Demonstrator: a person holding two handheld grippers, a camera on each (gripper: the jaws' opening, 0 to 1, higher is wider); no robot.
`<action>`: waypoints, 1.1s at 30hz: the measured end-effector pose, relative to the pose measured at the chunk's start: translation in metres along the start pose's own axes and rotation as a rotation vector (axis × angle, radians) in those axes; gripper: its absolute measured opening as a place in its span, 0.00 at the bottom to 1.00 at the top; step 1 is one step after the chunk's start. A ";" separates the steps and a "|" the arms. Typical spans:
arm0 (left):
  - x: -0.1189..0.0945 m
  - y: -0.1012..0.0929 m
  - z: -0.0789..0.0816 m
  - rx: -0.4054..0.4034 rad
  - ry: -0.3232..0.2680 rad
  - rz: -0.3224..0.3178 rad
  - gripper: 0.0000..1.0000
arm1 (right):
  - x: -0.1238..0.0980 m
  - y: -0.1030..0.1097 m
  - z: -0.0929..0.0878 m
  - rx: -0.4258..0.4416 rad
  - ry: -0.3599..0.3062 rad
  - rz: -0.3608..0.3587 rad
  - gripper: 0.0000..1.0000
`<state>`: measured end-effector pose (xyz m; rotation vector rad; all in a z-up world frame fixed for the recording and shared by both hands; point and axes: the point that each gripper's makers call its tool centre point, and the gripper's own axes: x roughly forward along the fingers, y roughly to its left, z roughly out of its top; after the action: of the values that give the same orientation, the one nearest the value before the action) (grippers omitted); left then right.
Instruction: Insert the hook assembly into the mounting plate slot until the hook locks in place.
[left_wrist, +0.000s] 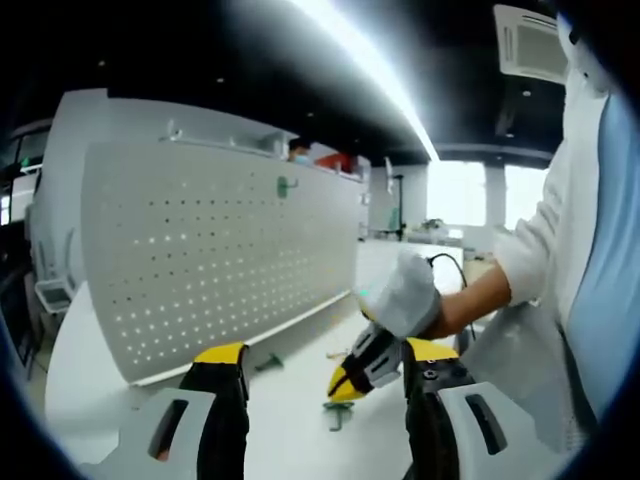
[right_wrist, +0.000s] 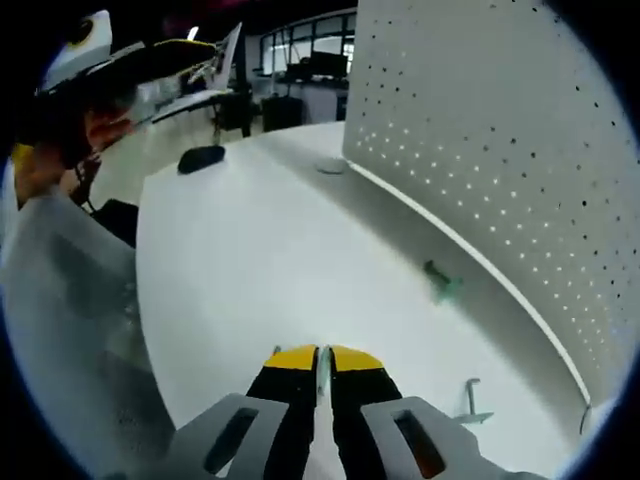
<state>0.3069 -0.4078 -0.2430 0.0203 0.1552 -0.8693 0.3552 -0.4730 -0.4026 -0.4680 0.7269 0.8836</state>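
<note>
A: Reaching for a hook, is it? The right gripper (right_wrist: 322, 362) has its jaws pressed together; whether anything sits between them I cannot tell

B: Left gripper (left_wrist: 320, 372) gapes wide, empty. A green hook (right_wrist: 440, 282) lies near the pegboard (right_wrist: 500, 150). Next: grasp, then carry to a slot

A long ceiling light strip (left_wrist: 365, 60) glows above bright windows (left_wrist: 457, 192) and a white table (right_wrist: 230, 260).
</note>
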 end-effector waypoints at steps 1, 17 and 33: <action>0.000 0.000 0.000 0.000 0.000 0.000 0.63 | 0.000 0.000 0.000 -0.001 0.005 0.001 0.02; 0.000 0.000 0.001 -0.001 -0.008 -0.002 0.63 | 0.014 -0.001 -0.008 0.001 0.070 -0.005 0.02; 0.001 -0.002 0.001 0.000 -0.007 -0.013 0.63 | 0.000 -0.014 0.005 0.058 0.012 -0.030 0.00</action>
<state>0.3061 -0.4098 -0.2419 0.0166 0.1488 -0.8819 0.3679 -0.4778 -0.3983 -0.4321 0.7524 0.8302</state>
